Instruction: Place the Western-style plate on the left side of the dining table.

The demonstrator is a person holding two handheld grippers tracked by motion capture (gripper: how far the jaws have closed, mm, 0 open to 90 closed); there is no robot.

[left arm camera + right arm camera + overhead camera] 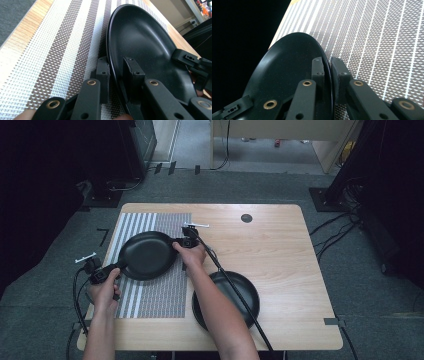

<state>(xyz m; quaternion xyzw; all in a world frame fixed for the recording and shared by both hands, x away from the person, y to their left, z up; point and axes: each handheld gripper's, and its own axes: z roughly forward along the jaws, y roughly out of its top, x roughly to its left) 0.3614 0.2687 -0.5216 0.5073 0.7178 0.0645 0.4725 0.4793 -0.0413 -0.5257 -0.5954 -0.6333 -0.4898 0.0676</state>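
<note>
Black, matte plate [146, 255] sits on the striped woven placemat [150, 295] at the left half of the wooden table [280, 245], and I've got it pinched from both sides. L gripper [107, 272] is clamped on the near-left rim; in the left gripper view the jaws stand one inside, one outside the lip, w/ the pads pressing on the edge. R gripper [184, 241] is clamped on the far-right rim, opposite side; the right gripper view has the thin edge running straight up between its jaws, pads tight to it. A second black plate [227, 299] lies on bare wood just right of the mat, partly under my right forearm, w/ the R cable trailing across it. My read on handling: this plate looks rigid, prob. melamine or coated metal, not heavy, but the surface is smooth and the rim is thin and sloped, so a pinch can slide off if I tilt it. Two opposed grips on the rim is the right hold; best to keep both hands level and at the same spacing so I don't twist or pry it. Whether it's lifted off the mat or resting on it, can't tell from these views.
</note>
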